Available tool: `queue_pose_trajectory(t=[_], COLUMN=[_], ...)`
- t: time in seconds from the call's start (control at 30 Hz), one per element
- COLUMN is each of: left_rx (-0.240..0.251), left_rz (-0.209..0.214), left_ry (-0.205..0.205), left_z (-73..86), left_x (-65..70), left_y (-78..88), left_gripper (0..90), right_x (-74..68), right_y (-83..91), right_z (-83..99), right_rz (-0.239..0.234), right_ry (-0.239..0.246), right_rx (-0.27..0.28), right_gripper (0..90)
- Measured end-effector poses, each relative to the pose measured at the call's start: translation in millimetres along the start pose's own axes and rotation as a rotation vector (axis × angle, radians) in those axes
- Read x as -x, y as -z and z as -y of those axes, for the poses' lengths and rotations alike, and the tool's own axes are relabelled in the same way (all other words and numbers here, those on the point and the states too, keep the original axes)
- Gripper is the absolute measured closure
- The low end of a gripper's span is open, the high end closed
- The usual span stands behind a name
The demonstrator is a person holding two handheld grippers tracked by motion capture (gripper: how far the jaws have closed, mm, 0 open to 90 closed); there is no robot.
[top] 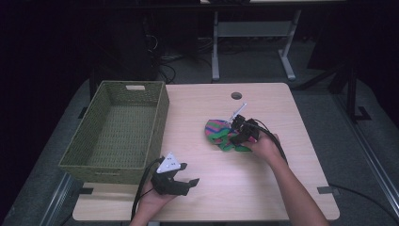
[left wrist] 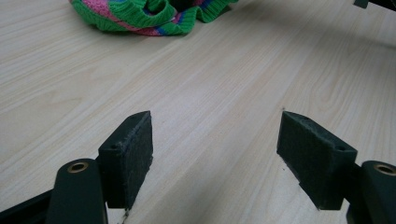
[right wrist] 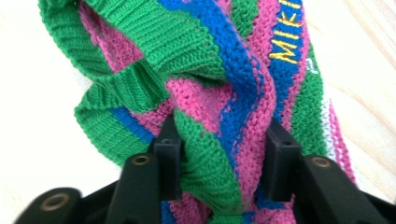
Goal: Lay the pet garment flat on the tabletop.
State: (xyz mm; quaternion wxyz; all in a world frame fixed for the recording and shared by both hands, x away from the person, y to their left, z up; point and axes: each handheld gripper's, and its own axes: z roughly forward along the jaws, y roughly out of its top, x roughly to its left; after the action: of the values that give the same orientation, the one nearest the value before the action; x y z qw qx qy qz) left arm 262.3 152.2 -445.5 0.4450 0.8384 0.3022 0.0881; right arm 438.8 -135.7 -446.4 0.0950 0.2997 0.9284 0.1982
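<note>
A knitted cloth (top: 217,133) striped in green, pink and blue lies crumpled right of the table's middle. My right gripper (top: 236,135) comes down on its right side. In the right gripper view a bunched fold of the cloth (right wrist: 210,60) fills the gap between the two jaws of the right gripper (right wrist: 219,140), and both pads press on it. Yellow stitched letters run along a blue stripe. My left gripper (top: 182,182) hovers near the front edge with its jaws wide apart; the left gripper (left wrist: 217,140) has only bare wood between them, with the cloth (left wrist: 140,14) farther off.
A green woven basket (top: 108,162) with nothing in it stands on the left part of the wooden table (top: 235,188). A round cable hole (top: 236,95) sits near the far edge. Desk legs and cables stand on the floor behind.
</note>
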Motion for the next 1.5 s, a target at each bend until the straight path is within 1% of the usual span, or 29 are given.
queue_pose_trajectory(t=[0.07, 0.17, 0.27, 0.3, 0.33, 0.37, 0.4, 0.43, 0.5, 0.6, 0.67, 0.73, 0.77, 0.8, 0.87, 0.9, 0.97, 1.03, 1.1, 1.2, 1.27, 1.4, 1.5], left_rx=[0.002, 0.019, 0.028, 0.029, 0.029, 0.031, 0.031, 0.031, 0.038, 0.032, 0.038, 0.039, 0.041, 0.043, 0.041, 0.042, 0.046, 0.062, 0.073, 0.071, 0.072, 0.072, 0.067], left_rz=[0.001, -0.004, -0.009, -0.009, -0.009, -0.012, -0.012, -0.008, -0.007, -0.011, -0.013, -0.014, -0.013, -0.012, -0.01, -0.012, -0.018, -0.017, -0.017, -0.017, -0.019, -0.014, -0.014], left_ry=[0.003, -0.002, 0.004, 0.004, 0.004, 0.007, 0.007, 0.014, 0.022, 0.011, 0.013, 0.017, 0.019, 0.021, 0.023, 0.02, 0.018, 0.022, 0.027, 0.026, 0.022, 0.021, 0.022], left_z=[0.1, 0.0, 0.6, 0.7, 0.7, 1.2, 1.2, 1.3, 1.3, 0.4, 0.1, 0.3, 0.6, 1.2, 1.8, 1.7, 1.0, 0.3, 0.0, 0.2, 0.0, 0.1, 0.4], left_x=[0.0, 1.2, 0.5, -0.2, -0.2, -1.2, -1.2, -2.9, -3.3, -2.7, -1.7, -0.9, -0.7, -0.6, -1.3, -1.6, -2.5, -3.0, -3.3, -3.1, -1.9, -2.2, -2.5], left_y=[0.2, 3.2, 5.1, 5.9, 5.9, 6.7, 6.7, 6.8, 6.2, 6.3, 5.6, 5.7, 6.1, 6.5, 7.1, 7.5, 8.3, 9.0, 9.5, 9.5, 10.3, 10.0, 9.3], left_gripper=[26.4, 26.6, 26.6, 26.5, 26.6, 26.6, 26.5, 26.6, 26.6, 26.5, 26.6, 26.6, 26.6, 26.6, 26.6, 26.5, 26.6, 26.6, 26.6, 26.6, 26.6, 26.6, 26.5], right_x=[1.9, 3.1, 5.1, 6.4, 9.2, 12.0, 15.6, 18.9, 22.4, 26.4, 27.7, 27.8, 27.4, 27.7, 28.5, 28.7, 30.2, 31.4, 32.5, 33.3, 32.3, 30.4, 29.2], right_y=[0.5, 1.7, 3.7, 5.7, 9.5, 14.7, 18.9, 22.5, 28.5, 34.6, 39.0, 42.8, 45.4, 48.4, 53.9, 56.3, 60.1, 63.9, 68.7, 73.7, 80.7, 90.6, 97.3], right_z=[0.6, 0.7, 1.1, 1.4, 2.4, 3.8, 5.8, 8.0, 12.4, 18.1, 20.4, 20.9, 20.8, 21.3, 22.4, 22.8, 22.7, 22.0, 21.5, 21.9, 23.1, 25.8, 26.9], right_rz=[-0.008, 0.009, -0.005, -0.029, -0.063, -0.087, -0.11, -0.135, -0.128, -0.132, -0.143, -0.148, -0.14, -0.14, -0.166, -0.159, -0.168, -0.161, -0.167, -0.176, -0.177, -0.192, -0.189], right_ry=[-0.02, -0.021, -0.038, -0.047, -0.064, -0.093, -0.109, -0.126, -0.14, -0.146, -0.159, -0.159, -0.158, -0.159, -0.176, -0.176, -0.178, -0.176, -0.18, -0.185, -0.181, -0.185, -0.184], right_rx=[0.006, -0.002, -0.003, 0.003, 0.025, 0.053, 0.077, 0.087, 0.083, 0.083, 0.098, 0.11, 0.114, 0.129, 0.157, 0.165, 0.164, 0.166, 0.178, 0.193, 0.216, 0.238, 0.256], right_gripper=[61.5, 68.5, 72.4, 74.1, 74.9, 75.3, 75.3, 75.3, 75.4, 75.6, 75.6, 75.8, 75.7, 75.7, 75.8, 75.8, 75.8, 75.8, 75.8, 75.8, 75.8, 75.8, 75.7])
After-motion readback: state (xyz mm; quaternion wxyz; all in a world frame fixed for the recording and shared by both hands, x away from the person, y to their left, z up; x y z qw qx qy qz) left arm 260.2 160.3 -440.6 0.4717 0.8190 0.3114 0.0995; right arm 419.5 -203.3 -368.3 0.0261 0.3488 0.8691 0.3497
